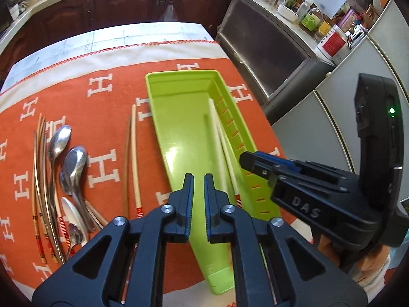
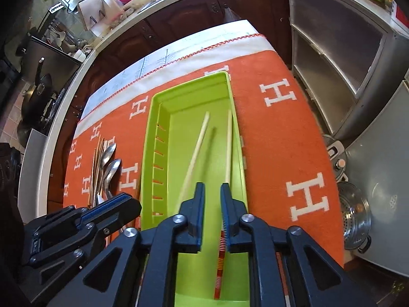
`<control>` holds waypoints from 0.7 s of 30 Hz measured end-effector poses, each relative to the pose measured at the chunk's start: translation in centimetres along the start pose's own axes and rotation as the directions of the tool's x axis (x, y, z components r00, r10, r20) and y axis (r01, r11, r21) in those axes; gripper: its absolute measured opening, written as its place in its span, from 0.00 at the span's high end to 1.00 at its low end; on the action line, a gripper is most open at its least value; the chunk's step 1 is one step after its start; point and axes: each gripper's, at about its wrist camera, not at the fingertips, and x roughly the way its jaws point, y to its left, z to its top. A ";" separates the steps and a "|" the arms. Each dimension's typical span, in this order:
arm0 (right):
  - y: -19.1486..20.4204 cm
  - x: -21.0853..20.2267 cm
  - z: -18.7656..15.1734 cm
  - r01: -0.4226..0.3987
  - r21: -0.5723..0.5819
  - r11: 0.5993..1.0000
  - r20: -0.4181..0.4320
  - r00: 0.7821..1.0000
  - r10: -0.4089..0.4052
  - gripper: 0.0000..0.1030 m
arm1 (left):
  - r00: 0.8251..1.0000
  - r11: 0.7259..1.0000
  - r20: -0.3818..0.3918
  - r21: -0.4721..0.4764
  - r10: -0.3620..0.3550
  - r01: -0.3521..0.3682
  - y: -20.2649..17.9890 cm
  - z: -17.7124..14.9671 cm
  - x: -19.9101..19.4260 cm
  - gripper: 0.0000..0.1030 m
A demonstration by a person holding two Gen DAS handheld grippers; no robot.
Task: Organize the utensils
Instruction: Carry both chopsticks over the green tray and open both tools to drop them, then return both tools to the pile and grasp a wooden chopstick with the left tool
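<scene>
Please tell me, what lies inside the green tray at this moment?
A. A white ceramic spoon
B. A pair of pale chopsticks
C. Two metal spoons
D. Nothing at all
B. Two pale chopsticks lie along the floor of the green tray, while the metal spoons rest outside it on the orange cloth.

The tray (image 1: pixel 179 117) is glossy lime-green plastic, smooth enough to catch glare. The chopsticks (image 2: pixel 199 140) in it look like pale matt wood. The spoons (image 1: pixel 74 163) are polished, reflective metal. The cloth (image 1: pixel 102 117) is fuzzy orange woven fabric. Each hand-held gripper (image 1: pixel 199 181) is matt black plastic with shiny metal pins.
</scene>
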 end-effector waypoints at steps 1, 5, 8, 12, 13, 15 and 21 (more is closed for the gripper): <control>0.5 0.1 -0.4 0.002 -0.005 1.000 0.007 1.000 -0.002 0.78 | 1.000 1.000 0.005 -0.003 0.011 -0.011 0.5 -0.1 -0.1 0.94; 2.0 -0.5 -1.2 -0.002 -0.040 0.999 0.036 0.999 0.003 0.71 | 0.999 0.999 0.036 -0.019 0.036 -0.035 2.8 -1.2 -1.7 0.92; 3.8 -1.4 -1.9 -0.020 -0.075 0.997 0.046 0.999 0.023 0.65 | 0.999 0.997 0.024 -0.063 0.043 -0.041 5.2 -1.7 -3.2 0.92; 6.5 -2.2 -2.8 -0.048 -0.128 0.991 0.039 0.998 0.053 0.64 | 0.996 0.992 0.016 -0.090 0.085 -0.083 8.4 -2.8 -5.4 0.91; 7.3 -2.3 -2.9 -0.055 -0.145 0.988 0.035 0.998 0.061 0.64 | 0.993 0.989 0.038 -0.096 0.113 -0.109 9.5 -3.2 -6.6 0.86; 9.2 -2.4 -3.3 -0.075 -0.182 0.980 0.024 0.996 0.080 0.64 | 0.990 0.986 0.072 -0.119 0.123 -0.114 11.1 -3.7 -8.4 0.67; 15.4 -2.6 -4.5 -0.125 -0.297 0.947 -0.001 0.991 0.131 0.64 | 0.950 0.957 0.193 -0.210 0.243 -0.202 16.0 -5.4 -15.4 0.43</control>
